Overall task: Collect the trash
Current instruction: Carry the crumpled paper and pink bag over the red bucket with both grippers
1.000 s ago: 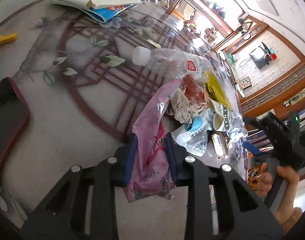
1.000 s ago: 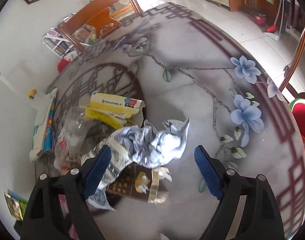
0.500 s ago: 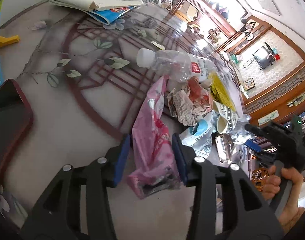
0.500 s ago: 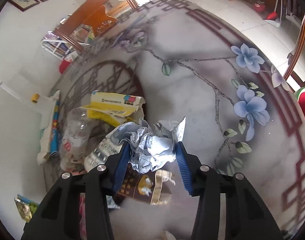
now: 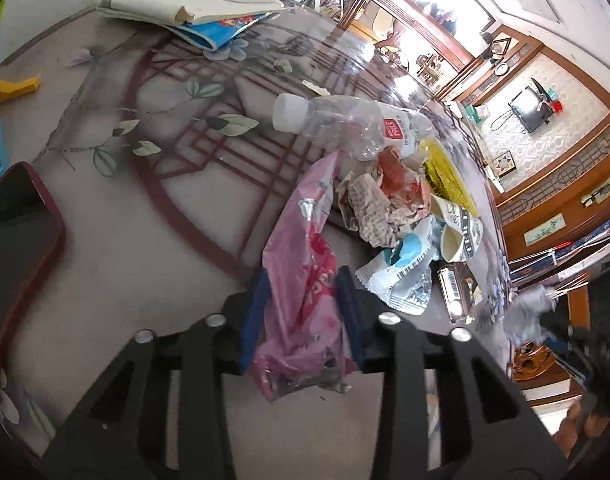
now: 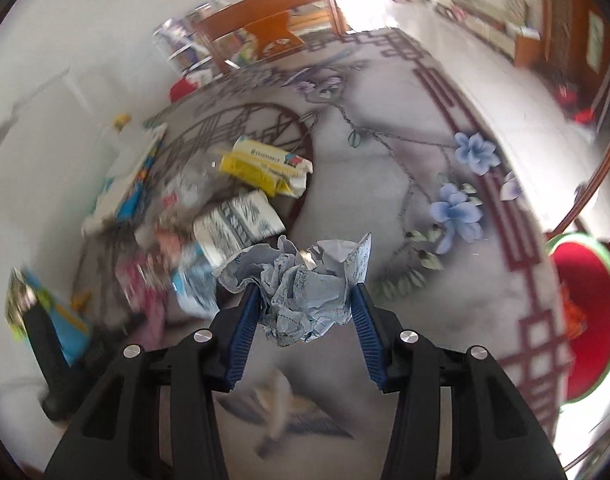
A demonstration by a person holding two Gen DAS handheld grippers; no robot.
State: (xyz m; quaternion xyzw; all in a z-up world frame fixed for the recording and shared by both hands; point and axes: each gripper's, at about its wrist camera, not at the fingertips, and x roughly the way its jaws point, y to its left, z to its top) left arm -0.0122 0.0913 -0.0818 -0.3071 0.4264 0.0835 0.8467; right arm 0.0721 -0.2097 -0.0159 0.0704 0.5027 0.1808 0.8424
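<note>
The left gripper (image 5: 303,312) has just been closing and pinches one pink wrapper (image 5: 305,276) lying on the table (image 5: 105,272). Beyond it sits the litter heap – one crushed bottle (image 5: 345,124) farthest. The right gripper (image 6: 305,308) clamps one crumpled blue paper (image 6: 301,296) – above the table's middle.

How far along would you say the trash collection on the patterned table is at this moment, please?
Nothing looks binned yet. In hand: the right gripper is clamped on a crumpled pale blue paper wad, and the left gripper, whose jaws have just been closing, holds a pink foil wrapper. Left on the table: a crushed clear plastic bottle, a yellow carton, a paper cup and more wrappers.
</note>
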